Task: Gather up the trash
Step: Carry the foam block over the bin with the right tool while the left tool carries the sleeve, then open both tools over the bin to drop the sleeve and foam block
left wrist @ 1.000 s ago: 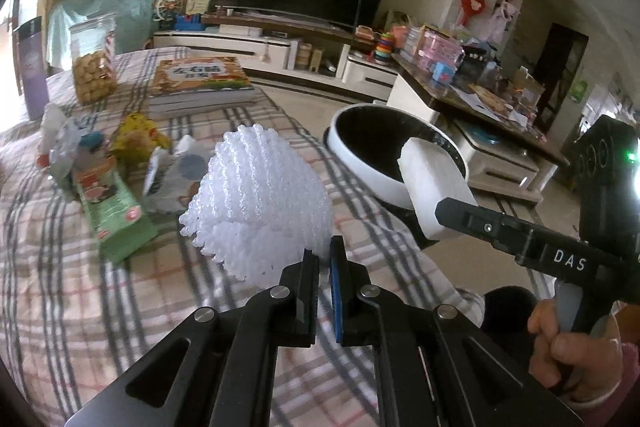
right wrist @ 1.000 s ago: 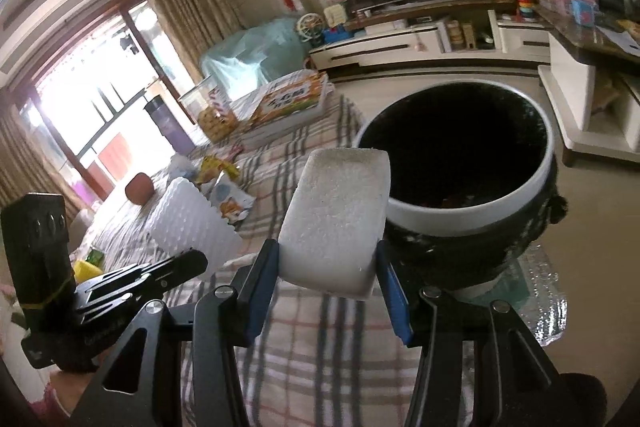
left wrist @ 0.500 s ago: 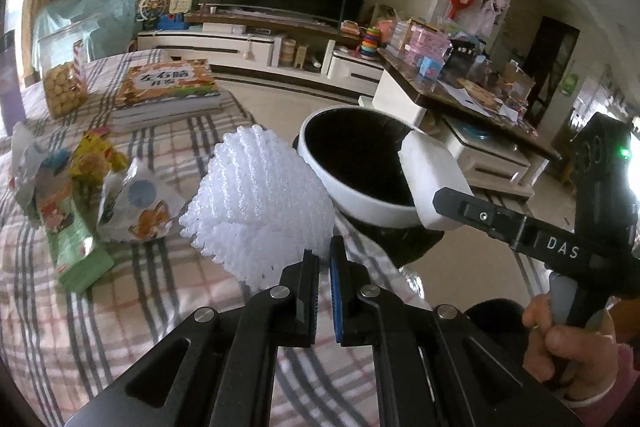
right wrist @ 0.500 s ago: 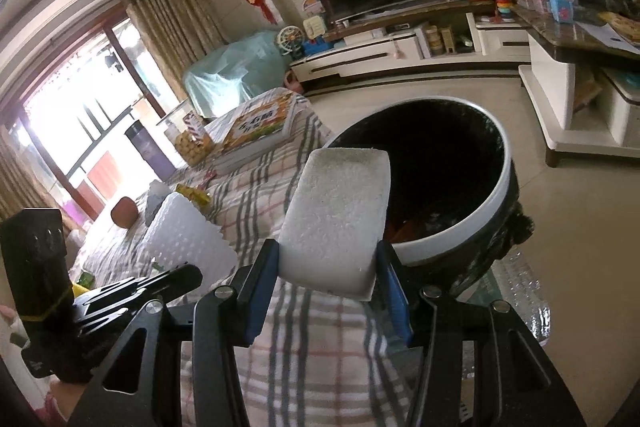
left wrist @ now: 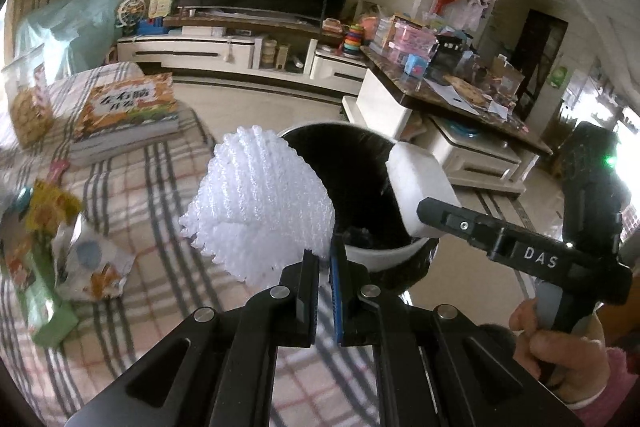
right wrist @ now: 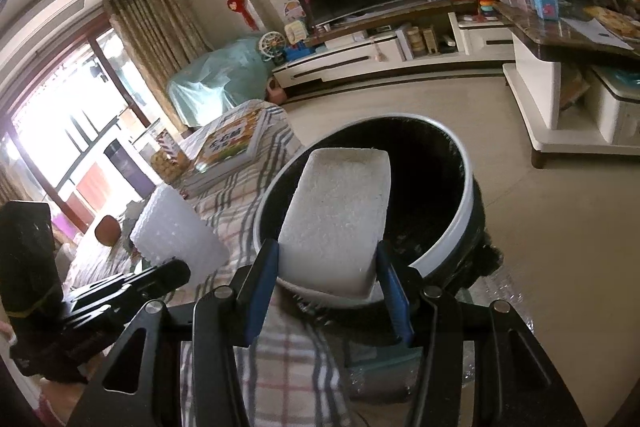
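White foam block (right wrist: 338, 219), clamped between the right gripper (right wrist: 326, 263) fingers, hangs over the trash bin (right wrist: 466, 195) mouth; foam fruit net (left wrist: 260, 207), pinched by the nearly closed left gripper (left wrist: 324, 267), sits beside the rim.
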Motion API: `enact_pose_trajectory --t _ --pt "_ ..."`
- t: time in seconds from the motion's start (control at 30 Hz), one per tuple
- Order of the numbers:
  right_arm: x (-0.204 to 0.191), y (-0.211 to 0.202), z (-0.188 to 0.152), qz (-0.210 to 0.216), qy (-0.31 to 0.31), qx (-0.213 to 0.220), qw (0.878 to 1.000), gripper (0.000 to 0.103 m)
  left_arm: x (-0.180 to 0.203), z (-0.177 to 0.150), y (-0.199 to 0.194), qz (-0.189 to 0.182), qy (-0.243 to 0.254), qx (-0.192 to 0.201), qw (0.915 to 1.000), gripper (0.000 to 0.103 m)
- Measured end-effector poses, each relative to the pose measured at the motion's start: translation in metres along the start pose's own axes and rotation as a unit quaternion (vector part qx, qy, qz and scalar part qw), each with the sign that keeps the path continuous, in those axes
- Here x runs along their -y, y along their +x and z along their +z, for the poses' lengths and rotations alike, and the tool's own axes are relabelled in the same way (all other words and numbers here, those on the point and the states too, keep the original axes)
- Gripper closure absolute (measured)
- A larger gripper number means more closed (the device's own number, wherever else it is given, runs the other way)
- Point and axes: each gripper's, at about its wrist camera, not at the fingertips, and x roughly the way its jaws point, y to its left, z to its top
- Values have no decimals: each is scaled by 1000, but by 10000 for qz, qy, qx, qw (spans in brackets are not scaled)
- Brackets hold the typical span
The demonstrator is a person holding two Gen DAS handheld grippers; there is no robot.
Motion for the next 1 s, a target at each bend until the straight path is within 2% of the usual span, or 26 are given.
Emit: enact_pose_trajectory --t 0.37,0.8,0.87,0.93,1.0 --pt "16 9 19 -128 57 41 9999 52 11 21 38 -95 127 -107 9998 99" --pt "25 22 29 -145 100 -57 9998 49 18 36 77 -38 152 -356 9992 98" --pt "26 25 29 -151 96 -73 9998 47 18 39 80 -33 106 -389 9992 95" --pt "28 27 30 -136 126 -122 9998 46 19 39 80 -14 61 -392 9992 81" --pt "29 27 30 -158 133 -116 9997 43 19 40 78 22 21 -338 9994 73"
